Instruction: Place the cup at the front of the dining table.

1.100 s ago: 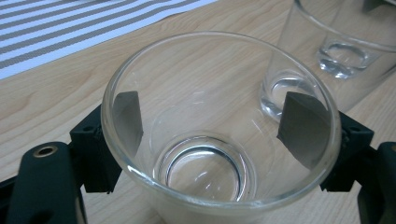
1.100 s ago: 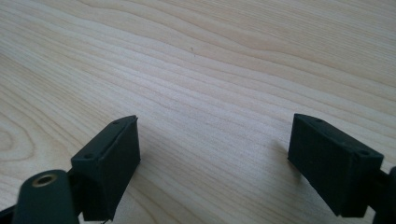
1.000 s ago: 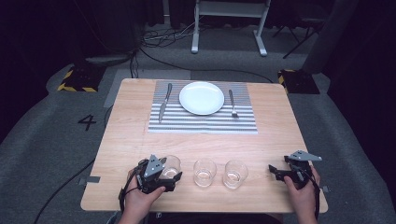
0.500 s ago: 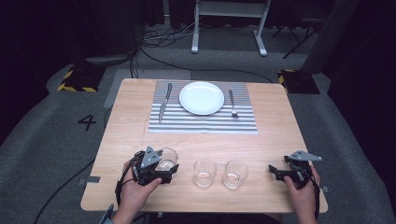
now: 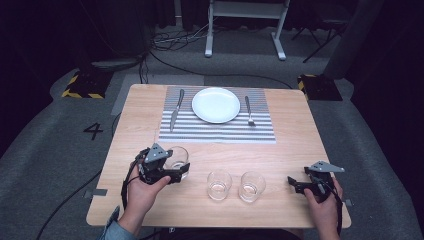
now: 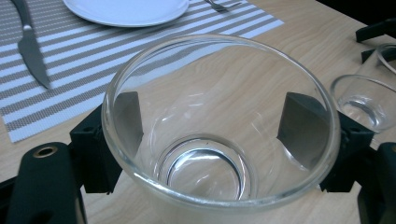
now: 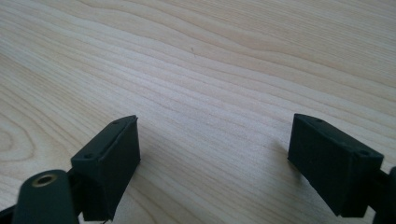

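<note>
Left gripper (image 5: 172, 169) clamps the glass (image 6: 219, 126), pads at 3 and 9 o'clock; right gripper (image 5: 299, 184) jaws apart.

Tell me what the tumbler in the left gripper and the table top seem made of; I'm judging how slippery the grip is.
Tumbler: looks like clear, smooth glass; the black fingers and the wood show straight through its wall, and its rim glints. Table: pale wood or wood-look laminate with a matte finish; wavy grain lines, no glare.
</note>
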`<state>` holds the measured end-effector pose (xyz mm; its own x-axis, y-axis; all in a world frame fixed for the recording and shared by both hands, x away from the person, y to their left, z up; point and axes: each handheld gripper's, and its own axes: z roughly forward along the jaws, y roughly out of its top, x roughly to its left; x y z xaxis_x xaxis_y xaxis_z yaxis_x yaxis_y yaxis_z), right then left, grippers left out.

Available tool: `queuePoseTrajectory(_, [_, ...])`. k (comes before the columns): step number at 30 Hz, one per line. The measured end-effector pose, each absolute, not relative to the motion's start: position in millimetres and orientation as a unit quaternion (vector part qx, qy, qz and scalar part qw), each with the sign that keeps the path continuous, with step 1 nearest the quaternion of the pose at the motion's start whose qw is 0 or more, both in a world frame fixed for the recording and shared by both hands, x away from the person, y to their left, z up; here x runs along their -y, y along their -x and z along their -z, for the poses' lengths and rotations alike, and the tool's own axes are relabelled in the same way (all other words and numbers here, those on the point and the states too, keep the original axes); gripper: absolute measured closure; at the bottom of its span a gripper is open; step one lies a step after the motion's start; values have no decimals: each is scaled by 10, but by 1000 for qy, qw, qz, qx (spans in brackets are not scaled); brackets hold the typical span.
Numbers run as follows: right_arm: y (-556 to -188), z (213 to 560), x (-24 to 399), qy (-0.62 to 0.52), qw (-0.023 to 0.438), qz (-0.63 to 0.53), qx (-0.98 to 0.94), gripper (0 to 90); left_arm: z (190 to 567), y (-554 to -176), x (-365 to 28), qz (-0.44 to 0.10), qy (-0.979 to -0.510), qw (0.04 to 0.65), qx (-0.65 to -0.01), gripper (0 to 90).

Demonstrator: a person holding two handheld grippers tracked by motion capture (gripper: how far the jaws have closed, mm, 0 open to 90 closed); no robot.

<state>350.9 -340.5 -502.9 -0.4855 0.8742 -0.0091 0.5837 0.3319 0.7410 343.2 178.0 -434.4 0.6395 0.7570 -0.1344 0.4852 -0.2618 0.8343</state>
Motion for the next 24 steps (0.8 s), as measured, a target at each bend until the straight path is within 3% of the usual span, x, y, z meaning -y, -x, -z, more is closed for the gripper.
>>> queuePoseTrajectory(24, [-3514,5030,3403,-461,210,-347,-790,165,4050,-4012,-1724,-181,-786,440,-395,193])
